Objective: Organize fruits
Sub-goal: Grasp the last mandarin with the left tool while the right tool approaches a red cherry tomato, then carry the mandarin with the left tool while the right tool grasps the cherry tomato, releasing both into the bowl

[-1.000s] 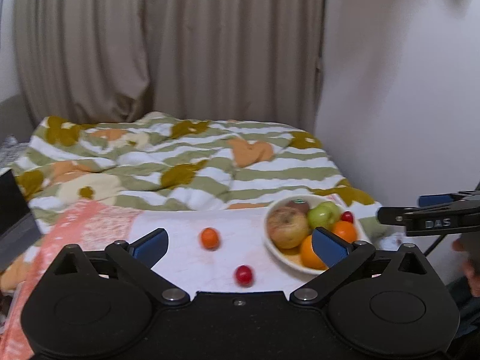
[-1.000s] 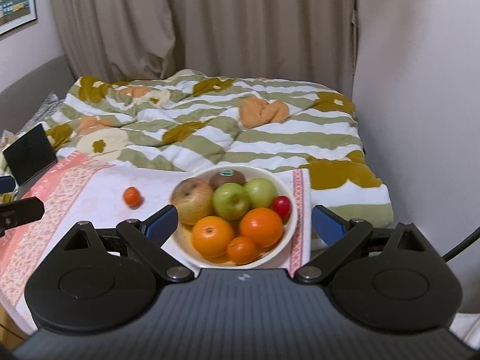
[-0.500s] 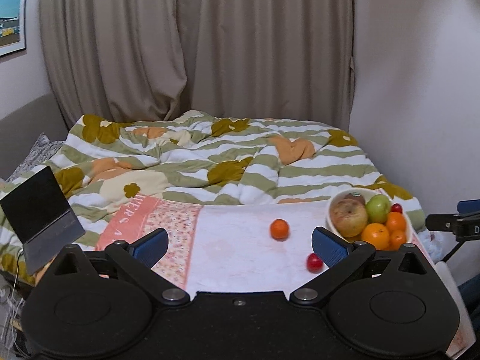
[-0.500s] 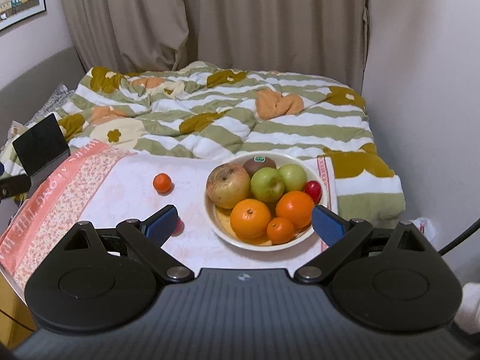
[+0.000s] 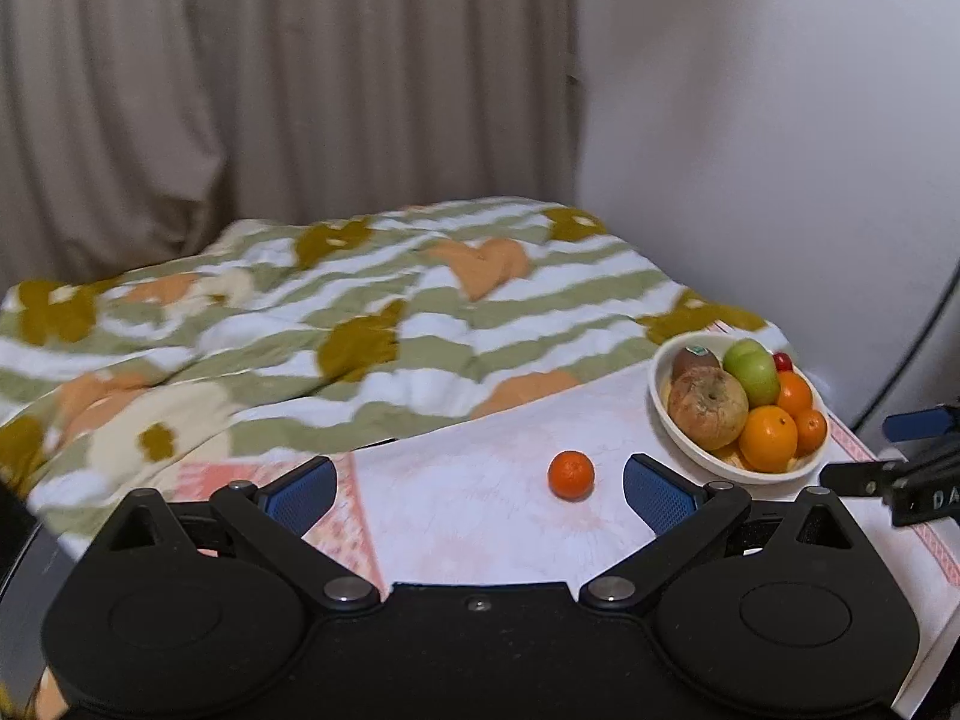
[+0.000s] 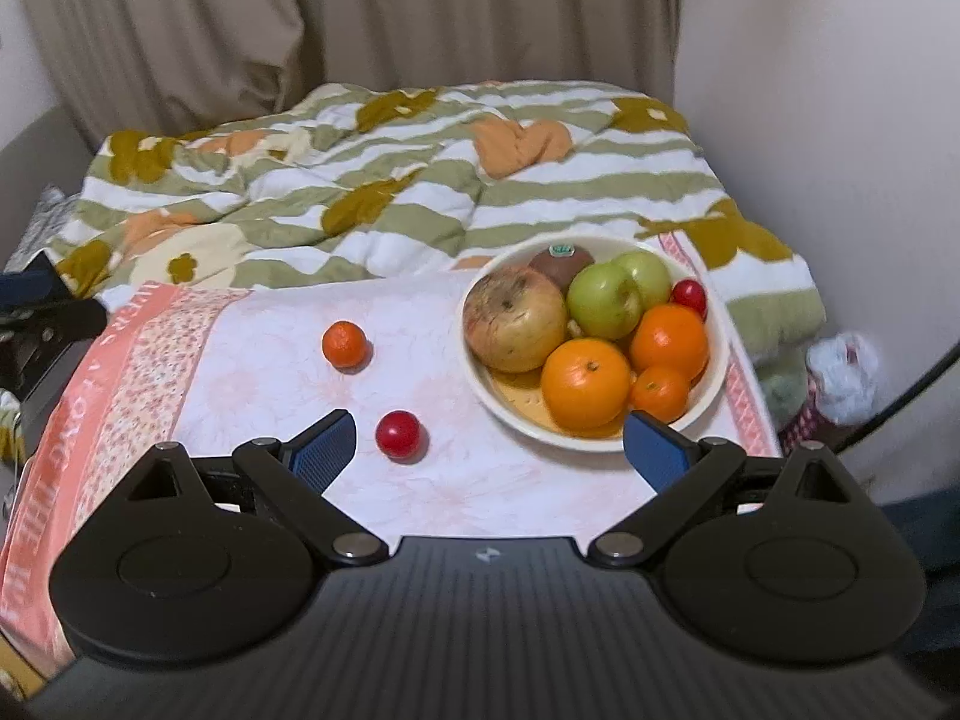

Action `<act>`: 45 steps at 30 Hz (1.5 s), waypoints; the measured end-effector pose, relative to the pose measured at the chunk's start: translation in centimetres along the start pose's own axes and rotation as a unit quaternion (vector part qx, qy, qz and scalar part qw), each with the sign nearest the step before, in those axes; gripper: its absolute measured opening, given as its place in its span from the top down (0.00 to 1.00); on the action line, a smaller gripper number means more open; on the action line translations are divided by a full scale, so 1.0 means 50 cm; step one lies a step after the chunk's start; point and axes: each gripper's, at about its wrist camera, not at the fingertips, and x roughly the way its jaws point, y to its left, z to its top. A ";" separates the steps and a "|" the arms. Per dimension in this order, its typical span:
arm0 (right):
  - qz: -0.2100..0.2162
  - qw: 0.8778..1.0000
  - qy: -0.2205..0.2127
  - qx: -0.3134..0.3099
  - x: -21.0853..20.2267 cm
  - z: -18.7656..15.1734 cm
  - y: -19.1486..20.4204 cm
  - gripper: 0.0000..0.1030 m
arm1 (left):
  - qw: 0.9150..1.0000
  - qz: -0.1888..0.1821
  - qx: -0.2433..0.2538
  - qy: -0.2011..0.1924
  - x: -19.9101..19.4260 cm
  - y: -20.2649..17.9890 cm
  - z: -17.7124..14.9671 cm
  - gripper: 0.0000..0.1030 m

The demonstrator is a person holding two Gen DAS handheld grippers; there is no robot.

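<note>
A white bowl (image 6: 717, 372) on the pink-and-white cloth holds a large apple (image 6: 516, 319), green apples, oranges, a kiwi and a small red fruit. A small mandarin (image 6: 344, 344) and a small red fruit (image 6: 397, 433) lie loose on the cloth left of the bowl. My right gripper (image 6: 489, 450) is open and empty, above the near edge, with the red fruit just inside its left finger. My left gripper (image 5: 477, 489) is open and empty, with the mandarin (image 5: 570, 474) ahead between its fingers and the bowl (image 5: 708, 457) to its right.
The cloth (image 6: 240, 384) covers a small table against a bed with a striped quilt (image 6: 420, 180). A dark tablet (image 6: 36, 324) stands at the left. A wall is close on the right, and a bag (image 6: 840, 378) lies below the table's right edge.
The left gripper has swung and moved closer to the table; the mandarin now lies between its fingers. The right gripper has pulled back and left, so the loose red fruit is in view.
</note>
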 end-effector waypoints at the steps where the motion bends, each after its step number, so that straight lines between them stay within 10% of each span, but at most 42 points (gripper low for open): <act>1: -0.004 1.000 0.003 0.006 0.009 -0.004 0.008 0.00 | 1.000 -0.012 0.007 0.005 0.020 0.008 0.006 0.00; 18: -0.041 0.998 0.040 0.016 0.196 -0.043 0.121 0.00 | 0.982 -0.147 0.027 0.115 0.311 -0.010 0.009 0.13; 32: -0.038 0.998 0.056 0.001 0.246 -0.058 0.136 0.21 | 0.980 -0.141 0.063 0.127 0.384 -0.074 -0.020 0.42; 34: -0.038 0.998 0.054 0.001 0.248 -0.057 0.137 0.21 | 0.980 -0.135 0.070 0.124 0.385 -0.077 -0.021 0.61; 45: -0.037 0.998 0.057 -0.009 0.269 -0.054 0.142 0.35 | 0.980 -0.132 0.071 0.128 0.373 -0.054 -0.026 0.62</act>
